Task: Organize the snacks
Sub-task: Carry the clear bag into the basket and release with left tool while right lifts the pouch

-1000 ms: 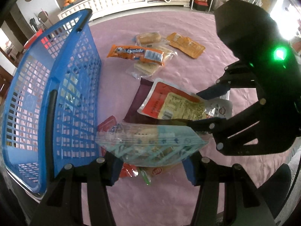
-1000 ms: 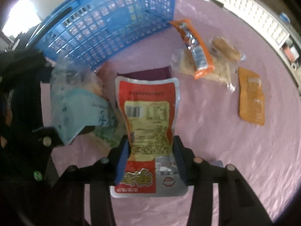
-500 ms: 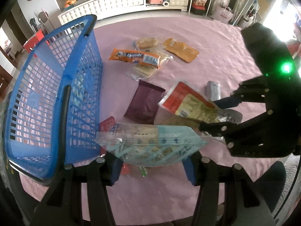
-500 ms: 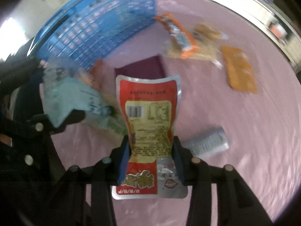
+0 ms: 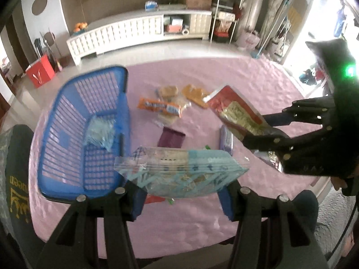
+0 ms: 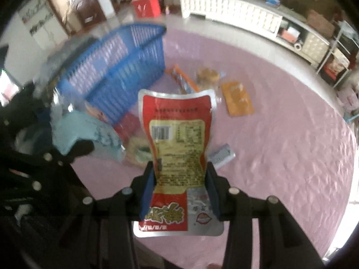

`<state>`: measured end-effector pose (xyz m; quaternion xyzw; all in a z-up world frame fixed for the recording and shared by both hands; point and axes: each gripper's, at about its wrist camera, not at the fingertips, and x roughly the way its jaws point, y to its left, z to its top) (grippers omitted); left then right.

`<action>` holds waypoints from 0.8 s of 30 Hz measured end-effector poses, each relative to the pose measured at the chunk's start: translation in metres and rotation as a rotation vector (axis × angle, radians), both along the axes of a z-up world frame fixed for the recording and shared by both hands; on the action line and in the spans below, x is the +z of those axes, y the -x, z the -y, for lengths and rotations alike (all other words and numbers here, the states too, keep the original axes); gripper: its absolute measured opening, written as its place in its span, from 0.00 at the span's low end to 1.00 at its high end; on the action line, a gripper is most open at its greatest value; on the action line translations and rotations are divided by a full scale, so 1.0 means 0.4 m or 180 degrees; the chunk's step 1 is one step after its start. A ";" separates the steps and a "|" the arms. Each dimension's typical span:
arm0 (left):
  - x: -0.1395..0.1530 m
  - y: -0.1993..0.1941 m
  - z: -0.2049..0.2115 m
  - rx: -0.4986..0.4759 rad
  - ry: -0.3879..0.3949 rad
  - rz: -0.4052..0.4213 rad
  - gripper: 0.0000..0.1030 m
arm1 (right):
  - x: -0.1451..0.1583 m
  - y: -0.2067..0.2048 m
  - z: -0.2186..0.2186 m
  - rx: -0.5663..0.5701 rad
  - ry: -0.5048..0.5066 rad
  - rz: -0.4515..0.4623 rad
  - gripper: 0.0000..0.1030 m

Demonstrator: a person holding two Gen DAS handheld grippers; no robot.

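Note:
My left gripper (image 5: 181,192) is shut on a clear and light-blue snack bag (image 5: 181,170), held high over the pink table. My right gripper (image 6: 179,188) is shut on a red and silver snack pouch (image 6: 177,134), which stands upright between its blue pads; this pouch (image 5: 235,112) and the right gripper (image 5: 267,127) also show at the right of the left wrist view. The blue plastic basket (image 5: 67,134) stands to the left on the table, with one light-blue packet (image 5: 98,132) inside. In the right wrist view the basket (image 6: 116,67) sits at upper left, blurred.
Loose snacks lie mid-table: an orange and blue packet (image 5: 160,107), an orange pouch (image 6: 237,98), bread packs (image 5: 168,90), a purple packet (image 5: 171,137) and a small silver-purple packet (image 6: 221,155). A dark chair back (image 5: 15,179) stands at the left table edge.
Both grippers rose well above the table with their snacks, so the basket and loose packets look smaller and farther. The right gripper rolled. A light-blue packet now shows inside the basket.

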<state>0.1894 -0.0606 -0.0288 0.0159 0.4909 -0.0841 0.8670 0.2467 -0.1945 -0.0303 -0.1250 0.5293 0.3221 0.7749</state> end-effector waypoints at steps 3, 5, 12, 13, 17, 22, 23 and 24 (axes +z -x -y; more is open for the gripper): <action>0.063 0.015 -0.043 -0.0075 0.0087 0.0100 0.51 | 0.067 0.012 -0.023 -0.0123 -0.0127 0.0161 0.46; 0.103 0.021 -0.070 -0.0110 0.0086 0.0177 0.51 | 0.105 0.017 -0.042 -0.0183 -0.0234 0.0252 0.46; 0.189 -0.001 -0.197 0.0014 -0.0079 0.0401 0.51 | 0.197 0.014 -0.127 -0.0278 -0.0580 0.0469 0.46; 0.188 -0.011 -0.215 0.0042 -0.0087 0.0413 0.51 | 0.207 0.009 -0.147 -0.0266 -0.0620 0.0491 0.46; 0.187 -0.051 -0.297 0.0153 -0.0058 0.0437 0.51 | 0.210 -0.012 -0.216 -0.0225 -0.0656 0.0520 0.47; 0.139 -0.122 -0.360 0.0212 -0.0024 0.0330 0.51 | 0.173 -0.057 -0.289 -0.0255 -0.0641 0.0374 0.47; 0.124 -0.142 -0.372 0.0205 0.0008 0.0282 0.51 | 0.164 -0.069 -0.303 -0.0270 -0.0638 0.0346 0.47; 0.107 -0.163 -0.381 0.0193 0.0039 0.0231 0.51 | 0.158 -0.076 -0.316 -0.0274 -0.0630 0.0333 0.47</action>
